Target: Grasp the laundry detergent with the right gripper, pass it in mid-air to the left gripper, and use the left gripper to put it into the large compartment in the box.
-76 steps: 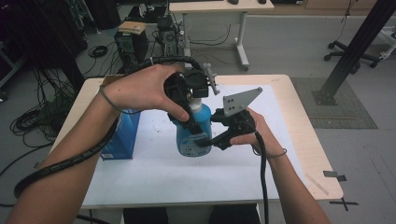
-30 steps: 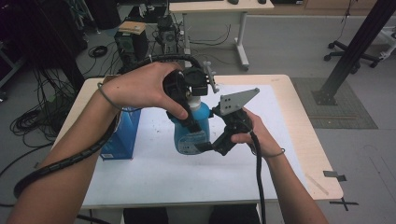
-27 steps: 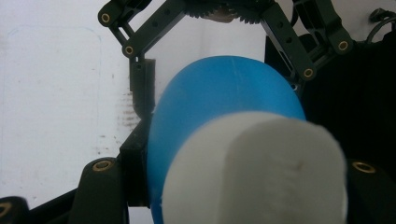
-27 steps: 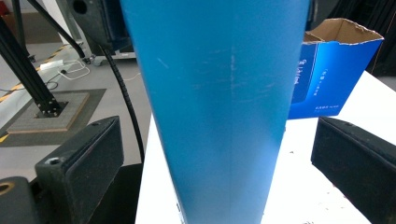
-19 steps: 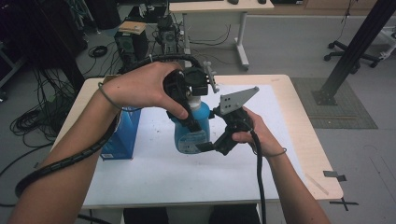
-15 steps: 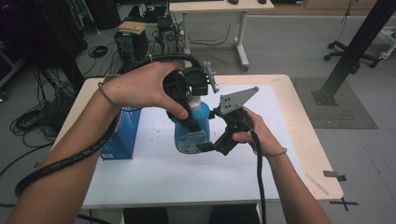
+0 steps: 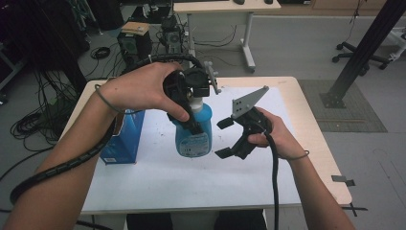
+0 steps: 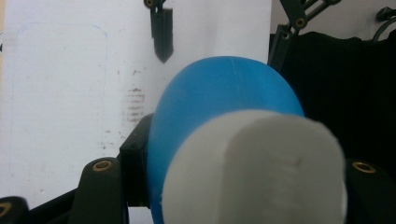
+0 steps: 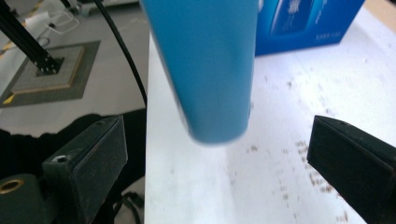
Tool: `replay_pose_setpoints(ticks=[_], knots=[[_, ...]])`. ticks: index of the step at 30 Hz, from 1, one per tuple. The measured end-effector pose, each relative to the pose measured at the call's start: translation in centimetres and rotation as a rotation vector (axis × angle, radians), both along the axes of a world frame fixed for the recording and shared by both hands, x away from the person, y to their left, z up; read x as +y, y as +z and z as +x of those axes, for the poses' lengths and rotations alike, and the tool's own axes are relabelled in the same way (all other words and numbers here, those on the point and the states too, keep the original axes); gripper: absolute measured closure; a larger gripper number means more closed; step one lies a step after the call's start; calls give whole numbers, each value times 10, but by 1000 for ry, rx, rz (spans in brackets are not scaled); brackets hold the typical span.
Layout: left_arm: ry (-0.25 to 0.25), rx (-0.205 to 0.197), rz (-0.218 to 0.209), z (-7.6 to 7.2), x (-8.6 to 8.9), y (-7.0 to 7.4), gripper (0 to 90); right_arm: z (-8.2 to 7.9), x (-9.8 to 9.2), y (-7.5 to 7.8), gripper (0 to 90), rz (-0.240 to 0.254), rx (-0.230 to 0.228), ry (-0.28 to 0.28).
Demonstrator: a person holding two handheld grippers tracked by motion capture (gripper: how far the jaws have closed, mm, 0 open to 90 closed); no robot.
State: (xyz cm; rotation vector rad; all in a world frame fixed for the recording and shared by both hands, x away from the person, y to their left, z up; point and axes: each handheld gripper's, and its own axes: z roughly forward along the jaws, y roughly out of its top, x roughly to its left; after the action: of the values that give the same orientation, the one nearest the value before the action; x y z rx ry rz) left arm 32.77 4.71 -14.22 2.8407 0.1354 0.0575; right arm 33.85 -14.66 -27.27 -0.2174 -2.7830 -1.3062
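A blue bottle with a white cap hangs slightly tilted above the white mat. My left gripper is shut on its neck from above, the hand wrapped over the top. In the left gripper view the bottle's blue shoulder bulges out between the jaws. My right gripper stands open just right of the bottle, not touching it. In the right gripper view the bottle's body hangs ahead of the open pads, and its bottom end is off the mat.
A blue carton stands on the table's left part, close behind the bottle. The wooden table edge runs along the right. Cables and equipment lie on the floor beyond the table.
My right gripper, earlier closed against the bottle's lower body, has opened and drawn back to the right. The left gripper still holds the bottle in about the same place.
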Motion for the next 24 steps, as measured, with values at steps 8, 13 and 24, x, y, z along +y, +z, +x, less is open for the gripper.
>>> replay_pose_setpoints(ticks=[8,13,24], knots=[[0,-3,10,-1,2,1,377,2,-21,-2,49,-119,1,-41],[1,-5,6,-1,3,2,377,2,-32,-6,60,-191,8,-59],[1,-6,13,0,2,3,378,3,-52,-14,67,-319,30,-90]])
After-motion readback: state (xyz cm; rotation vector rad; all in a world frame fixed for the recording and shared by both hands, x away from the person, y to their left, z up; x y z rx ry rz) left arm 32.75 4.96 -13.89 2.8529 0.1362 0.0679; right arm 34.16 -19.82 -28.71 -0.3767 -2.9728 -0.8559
